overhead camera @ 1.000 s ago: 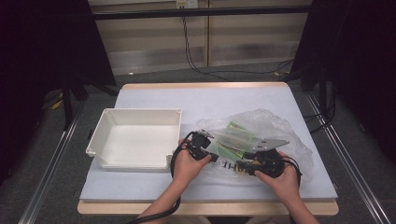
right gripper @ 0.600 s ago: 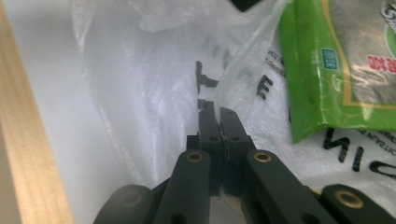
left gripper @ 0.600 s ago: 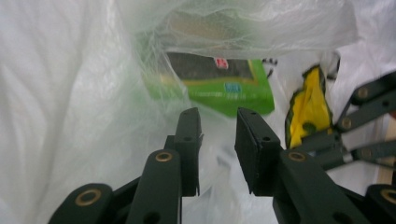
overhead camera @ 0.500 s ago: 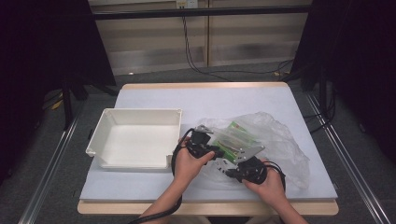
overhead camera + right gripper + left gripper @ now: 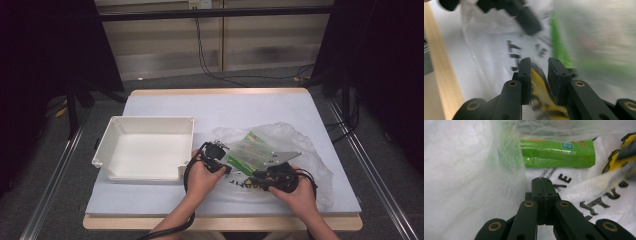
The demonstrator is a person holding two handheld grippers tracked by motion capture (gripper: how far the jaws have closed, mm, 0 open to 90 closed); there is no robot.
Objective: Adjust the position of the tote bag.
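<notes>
Clear crinkled plastic bag (image 5: 295, 150) with black lettering lies on right half of surface (image 5: 240, 110), green packet (image 5: 250, 152) inside, yellow-black item at near side. Left gripper (image 5: 216, 154): jaws shut on thin fold of bag film at bag's left edge. Right gripper (image 5: 272, 179): jaws narrow, clamped on yellow-black item (image 5: 539, 86) through bag. White tray (image 5: 145, 150) just left of bag, apart from it. Bag's near edge close to surface's front rim; open room toward far side.
</notes>
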